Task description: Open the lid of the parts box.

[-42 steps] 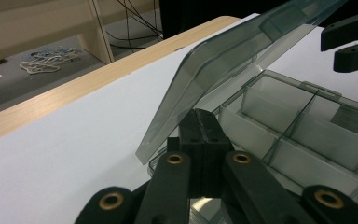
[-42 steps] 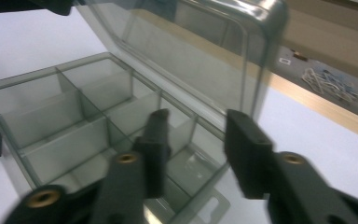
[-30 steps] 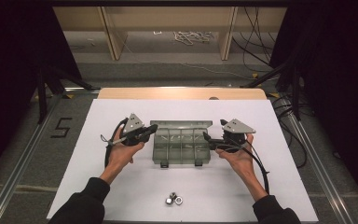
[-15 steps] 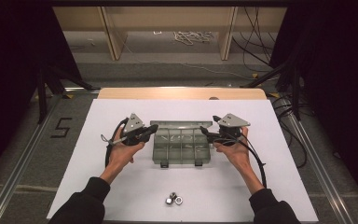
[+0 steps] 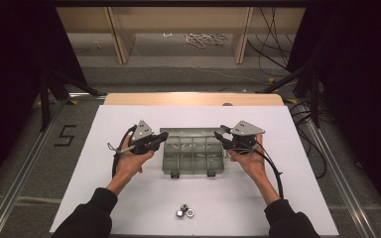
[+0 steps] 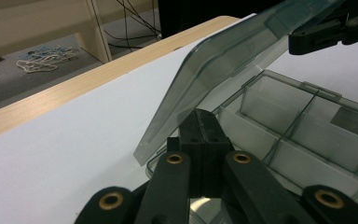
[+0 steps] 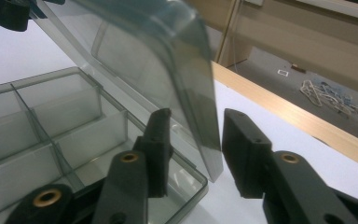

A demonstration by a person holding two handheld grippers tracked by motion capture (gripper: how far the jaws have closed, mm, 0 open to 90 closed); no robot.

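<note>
A smoky clear compartment box [image 5: 193,159] lies mid-table, its lid [image 5: 191,131] tilted up at the far side. My left gripper [image 5: 161,137] is shut, its tips at the box's left rim under the raised lid [image 6: 223,74]. In the left gripper view the joined jaws [image 6: 200,133] touch the box [image 6: 303,140] corner, with nothing seen between them. My right gripper [image 5: 219,135] is open at the box's right side. In the right gripper view [image 7: 200,144] the lid's side edge [image 7: 209,135] stands between the two jaws, above the divided compartments [image 7: 51,126].
Three small metal nuts [image 5: 184,212] lie near the table's front edge. The white table [image 5: 297,163] ends in a wooden strip [image 5: 193,99] at the far side. Beyond it are wooden legs and loose cables [image 5: 203,39] on the floor.
My right gripper has moved left and slightly away from the person, up to the lid's right edge. The left gripper has barely shifted.
</note>
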